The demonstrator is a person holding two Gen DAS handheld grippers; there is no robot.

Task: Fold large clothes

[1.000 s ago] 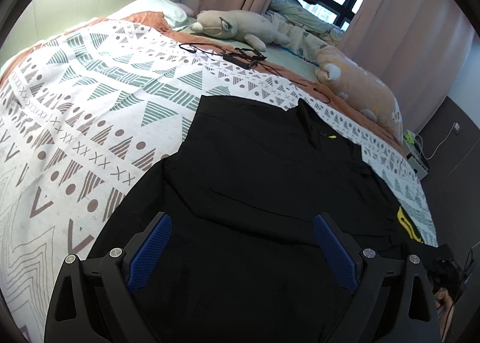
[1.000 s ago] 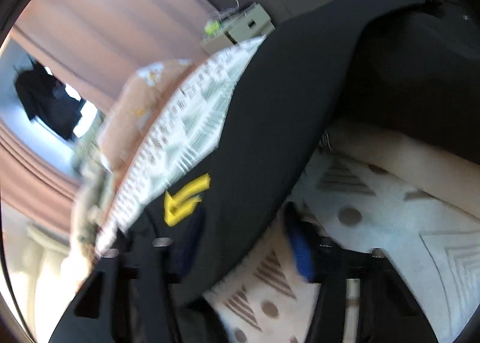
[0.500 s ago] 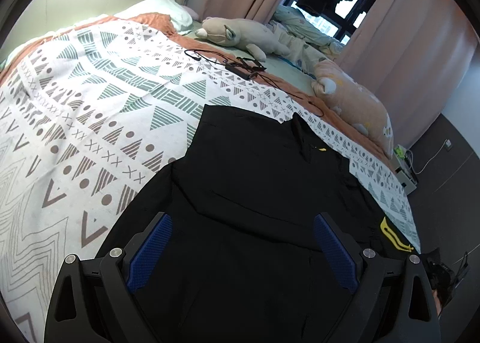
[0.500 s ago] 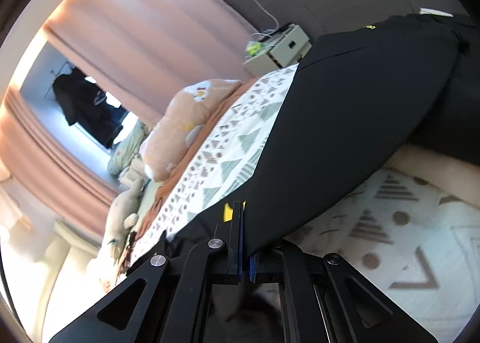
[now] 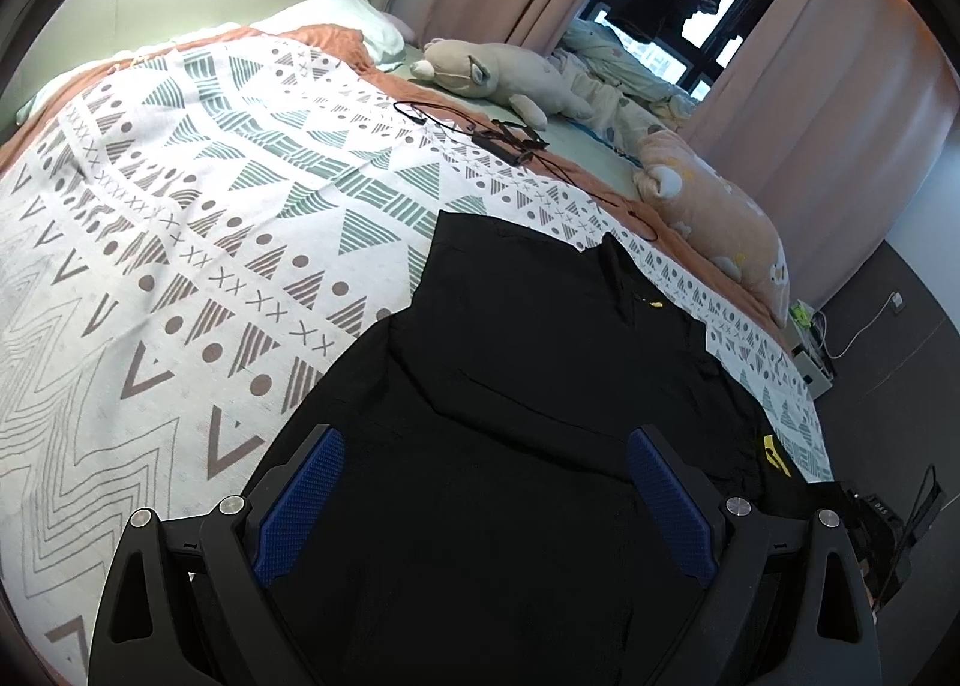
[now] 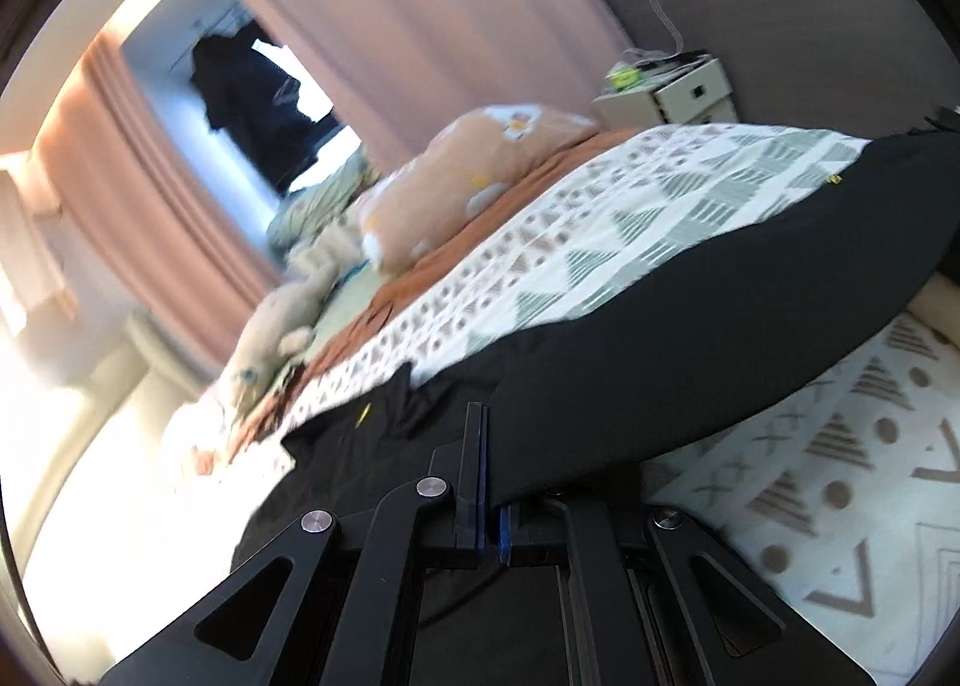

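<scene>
- The right gripper (image 6: pixel 487 482) is sitting nearest in its own view, jaws pressed together on a fold of the black shirt (image 6: pixel 690 338); the cloth is draping from the pads out toward 2 o'clock, lifted off the patterned bedspread (image 6: pixel 870 446).
- The risk here, I'd judge: only a thin edge is pinched, so a quick pull could be slipping it free, or dragging the whole garment askew instead of folding it.
- The left gripper (image 5: pixel 486 500) is hovering with jaws wide apart, clamping nothing, blue pads (image 5: pixel 300 506) straddling the shirt's near hem. With nothing pinning that side, the body could be bunching.
- The black shirt (image 5: pixel 540 386) is lying on the bedspread (image 5: pixel 180 266), long axis running from 6 toward 1 o'clock, collar end pointing away toward the peach plush pillow (image 5: pixel 714 218).
- Farther off, a black cable (image 5: pixel 498 137) is lying at 12 o'clock, clear of the shirt.
</scene>
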